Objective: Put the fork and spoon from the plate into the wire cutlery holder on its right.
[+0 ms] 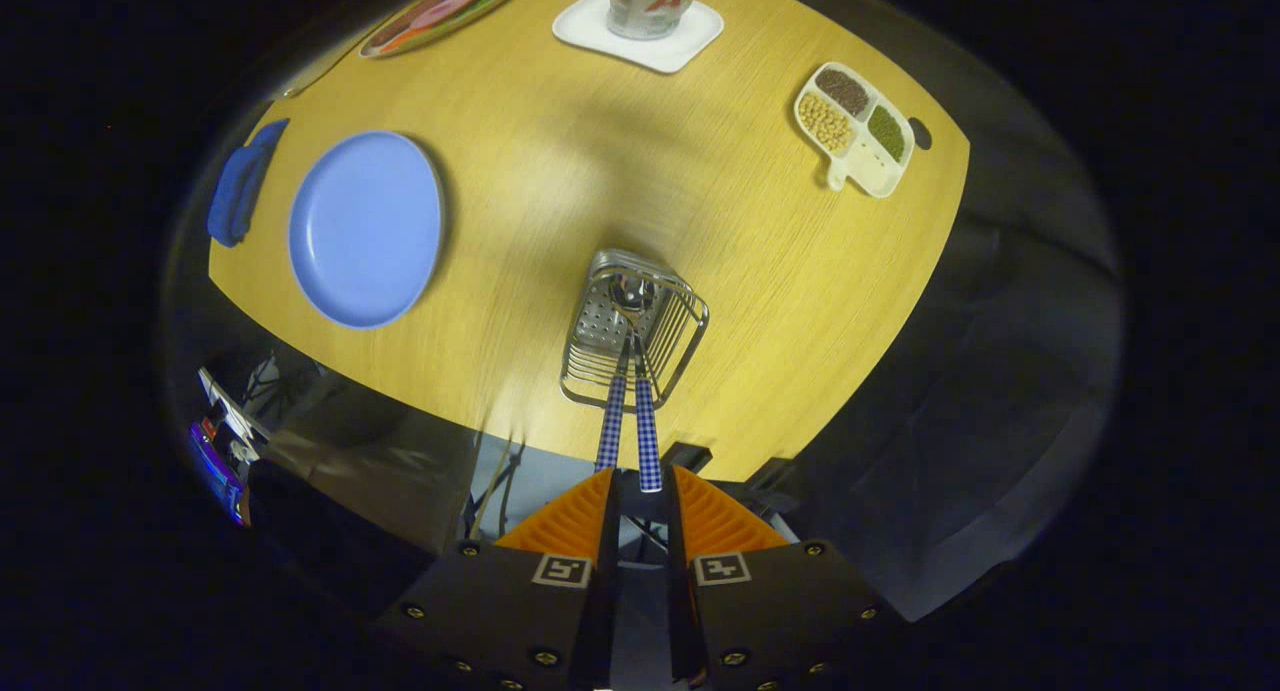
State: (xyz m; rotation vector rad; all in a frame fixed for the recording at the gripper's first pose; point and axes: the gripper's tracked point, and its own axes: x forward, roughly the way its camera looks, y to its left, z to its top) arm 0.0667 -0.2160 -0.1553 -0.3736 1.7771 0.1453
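Note:
The wire cutlery holder (633, 329) stands on the wooden table (760, 271), just ahead of my fingers. Two utensils with blue-checked handles lean in it. The spoon (632, 293) shows its bowl inside the holder, and the fork's handle (610, 426) runs beside the spoon's; I cannot tell which handle belongs to which. The right handle ends in the gap between my fingertips and the left one ends by the left finger (570, 516). My gripper (642, 481) is slightly open, the gap wider than the handle. The blue plate (365, 226) lies bare, left of the holder.
A blue cloth (240, 181) lies left of the plate. Beyond the holder stand a glass on a white coaster (640, 31), a divided dish of beans (855, 126) and a patterned plate (440, 11). The table's near edge (480, 421) runs just beyond my fingertips.

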